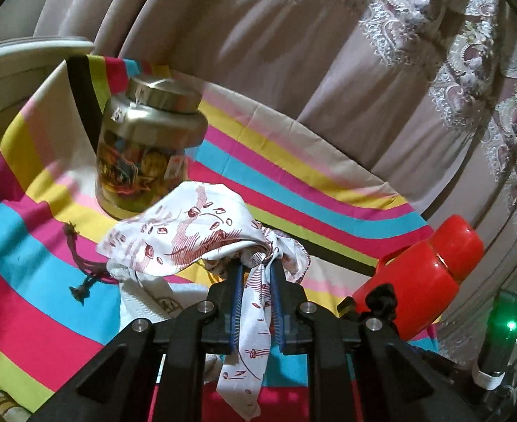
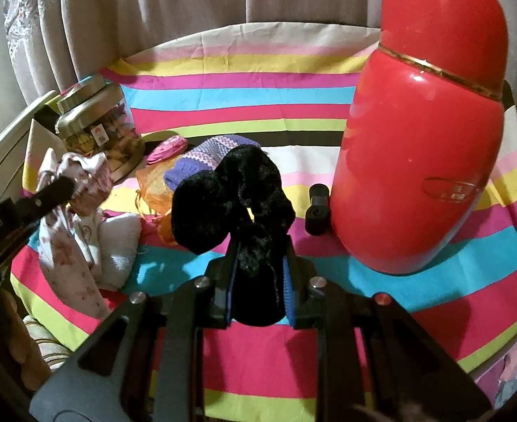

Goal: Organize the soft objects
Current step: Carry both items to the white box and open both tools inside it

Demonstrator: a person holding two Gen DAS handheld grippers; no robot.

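Thermos (image 2: 420, 133) just right of scrunchie (image 2: 233, 197)

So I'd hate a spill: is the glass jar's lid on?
On. The metal lid sits flat atop the glass jar, which stands upright.

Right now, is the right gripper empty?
No, the right gripper is closed on a black velvet scrunchie, which sticks out between its jaws.
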